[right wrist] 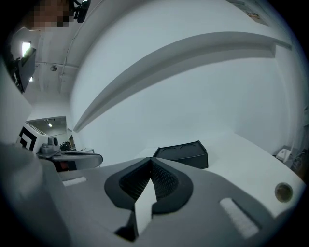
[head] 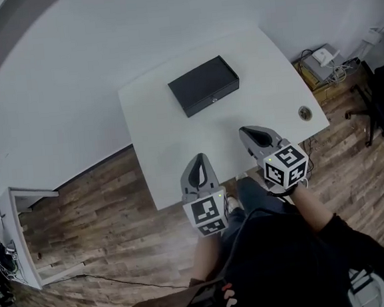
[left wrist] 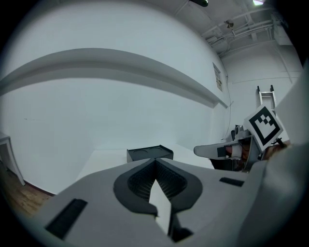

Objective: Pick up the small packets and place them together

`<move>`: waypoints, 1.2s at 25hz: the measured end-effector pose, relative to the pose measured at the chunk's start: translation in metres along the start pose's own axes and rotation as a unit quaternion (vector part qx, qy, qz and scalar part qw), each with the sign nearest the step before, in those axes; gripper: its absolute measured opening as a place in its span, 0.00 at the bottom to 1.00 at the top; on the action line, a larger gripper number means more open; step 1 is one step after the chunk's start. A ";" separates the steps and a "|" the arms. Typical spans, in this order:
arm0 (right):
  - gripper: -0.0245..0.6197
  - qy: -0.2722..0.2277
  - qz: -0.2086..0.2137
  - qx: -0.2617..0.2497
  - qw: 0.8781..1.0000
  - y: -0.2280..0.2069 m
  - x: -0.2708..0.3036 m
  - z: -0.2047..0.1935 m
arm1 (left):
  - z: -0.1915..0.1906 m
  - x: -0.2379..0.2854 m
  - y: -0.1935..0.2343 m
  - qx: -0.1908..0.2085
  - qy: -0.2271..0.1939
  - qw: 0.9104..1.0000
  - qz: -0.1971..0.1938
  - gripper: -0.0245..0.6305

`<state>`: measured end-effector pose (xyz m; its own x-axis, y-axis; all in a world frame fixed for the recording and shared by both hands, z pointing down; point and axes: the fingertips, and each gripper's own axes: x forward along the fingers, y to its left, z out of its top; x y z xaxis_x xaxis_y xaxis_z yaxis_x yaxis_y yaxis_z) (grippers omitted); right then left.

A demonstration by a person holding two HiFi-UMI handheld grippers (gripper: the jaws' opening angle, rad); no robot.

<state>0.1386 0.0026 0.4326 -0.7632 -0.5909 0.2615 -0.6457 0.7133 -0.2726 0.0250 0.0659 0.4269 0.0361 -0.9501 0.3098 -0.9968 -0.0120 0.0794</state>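
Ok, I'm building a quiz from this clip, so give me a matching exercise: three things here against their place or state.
1 black box
2 round disc
3 left gripper

A shut, empty, over the near edge of the table
B set in the table by its right edge
C on the table's far half

Pairs: 1-C, 2-B, 3-A

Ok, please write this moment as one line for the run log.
left gripper: shut, empty | right gripper: shut, empty | black box: on white table | packets: none visible
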 end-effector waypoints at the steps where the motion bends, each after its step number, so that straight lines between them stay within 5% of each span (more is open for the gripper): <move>1: 0.04 0.003 0.001 0.000 1.000 -0.007 0.007 0.002 | 0.000 0.008 0.002 -0.004 0.002 1.000 0.004 0.04; 15: 0.04 0.132 0.050 -0.017 0.990 -0.078 0.116 -0.006 | 0.025 0.102 0.034 -0.028 0.018 0.998 0.057 0.04; 21: 0.16 0.201 0.055 -0.027 0.978 -0.093 0.145 -0.031 | 0.009 0.112 0.048 -0.036 0.042 0.994 0.089 0.04; 30: 0.20 0.264 0.013 -0.024 0.964 -0.105 0.183 -0.058 | 0.006 0.135 0.068 -0.031 0.066 0.996 0.056 0.04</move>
<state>0.0684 -0.1584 0.5624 -0.6515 -0.3077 0.6934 -0.6152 0.7491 -0.2456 -0.0383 -0.0656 0.4681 -0.0622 -0.8950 0.4417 -0.9887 0.1156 0.0950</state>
